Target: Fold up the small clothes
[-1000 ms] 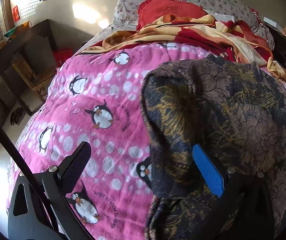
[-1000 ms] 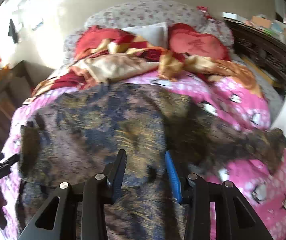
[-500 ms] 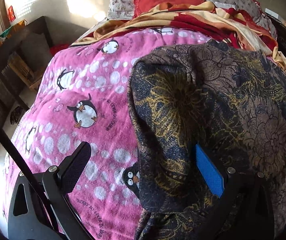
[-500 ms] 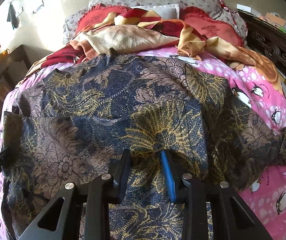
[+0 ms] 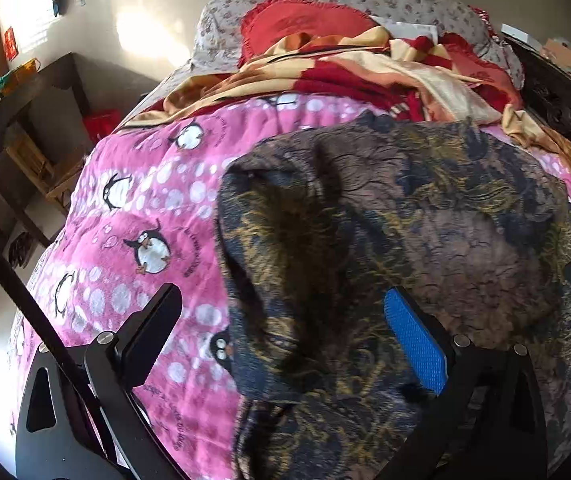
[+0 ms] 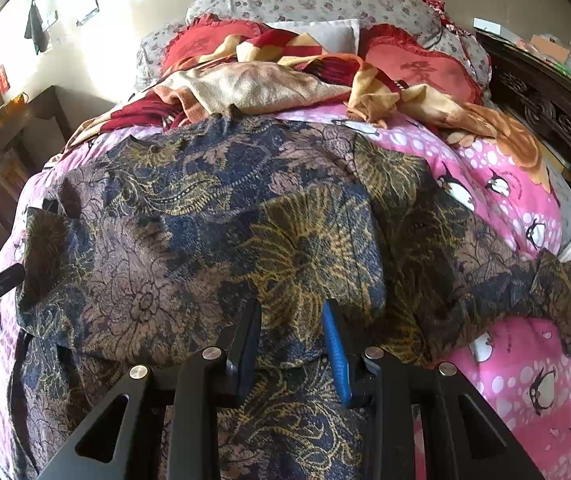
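Right wrist view shows me the patterned garment point(image 6: 213, 240) spread across the pink penguin blanket point(image 6: 525, 380), its lower part doubled over, 1 sleeve point(image 6: 525, 280) trailing to the right. My worry: that loose sleeve could drag and undo the fold if I pull the hem without tucking it first, and the soft blanket may bunch underneath. My right gripper point(image 6: 291, 336) sits low over the folded edge, fingers apart with cloth between them, not clamped. My left gripper point(image 5: 281, 344) hangs wide open, straddling the garment's left edge, 1 finger over blanket, 1 over cloth
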Available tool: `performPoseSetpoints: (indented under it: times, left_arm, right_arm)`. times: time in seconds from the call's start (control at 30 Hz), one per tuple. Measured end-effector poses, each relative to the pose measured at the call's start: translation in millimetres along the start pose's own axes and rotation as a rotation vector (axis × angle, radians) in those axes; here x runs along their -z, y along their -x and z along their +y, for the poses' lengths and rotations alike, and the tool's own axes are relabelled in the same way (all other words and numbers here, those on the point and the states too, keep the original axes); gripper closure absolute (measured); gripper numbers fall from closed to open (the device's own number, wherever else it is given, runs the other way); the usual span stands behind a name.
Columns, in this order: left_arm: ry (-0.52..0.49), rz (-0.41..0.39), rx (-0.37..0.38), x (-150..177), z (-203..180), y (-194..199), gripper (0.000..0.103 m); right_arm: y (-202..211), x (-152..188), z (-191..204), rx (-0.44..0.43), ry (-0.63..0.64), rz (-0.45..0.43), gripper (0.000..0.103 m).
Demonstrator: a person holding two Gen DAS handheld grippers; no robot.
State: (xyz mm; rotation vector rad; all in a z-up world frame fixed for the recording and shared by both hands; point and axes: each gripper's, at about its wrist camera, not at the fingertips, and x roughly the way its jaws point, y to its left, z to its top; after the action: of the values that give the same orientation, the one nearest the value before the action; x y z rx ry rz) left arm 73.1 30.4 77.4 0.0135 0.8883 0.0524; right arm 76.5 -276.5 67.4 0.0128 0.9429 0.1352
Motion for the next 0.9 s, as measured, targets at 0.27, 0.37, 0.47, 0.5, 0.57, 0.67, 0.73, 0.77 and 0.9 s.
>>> performPoseSetpoints:
  times: [0.27, 0.37, 0.47, 0.5, 0.57, 0.67, 0.73, 0.77, 0.9]
  left_arm:
    - [0.001, 0.035, 0.014, 9.8, -17.4, -10.2, 0.001]
    - [0.007, 0.066, 0.009, 17.3, -21.1, -23.1, 0.001]
    - [-0.011, 0.114, -0.003, 25.6, -25.7, -38.3, 0.001]
    - [-0.021, 0.123, -0.011, 27.9, -27.1, -41.7, 0.001]
    - [-0.035, 0.120, -0.019, 30.4, -29.0, -43.0, 0.001]
    - [-0.029, 0.117, -0.003, 28.4, -28.9, -38.8, 0.001]
    - [-0.018, 0.101, 0.012, 24.6, -28.3, -32.5, 0.001]
    - [-0.015, 0.094, 0.017, 22.8, -28.3, -29.9, 0.001]
    - [-0.020, 0.050, 0.041, 14.7, -31.0, -15.8, 0.001]
  right_arm:
    - [-12.2, 6.4, -2.5, 0.019, -0.002, 0.019, 0.073]
    - [-25.5, 10.3, -5.2, 0.021, -0.007, 0.045, 0.073]
    - [-24.7, 11.0, -6.0, 0.012, 0.000, 0.041, 0.073]
    - [-19.8, 9.8, -9.0, -0.009, -0.009, 0.038, 0.073]
    - [-6.5, 7.3, -21.8, -0.049, -0.051, 0.013, 0.073]
    - [13.2, 2.5, -59.5, -0.009, -0.121, -0.023, 0.067]
    - [22.7, 0.2, -95.4, 0.017, -0.194, -0.030, 0.055]
    - [27.7, 0.1, -117.9, 0.039, -0.244, -0.030, 0.054]
    - [45.9, 4.8, -194.7, 0.174, -0.377, -0.039, 0.053]
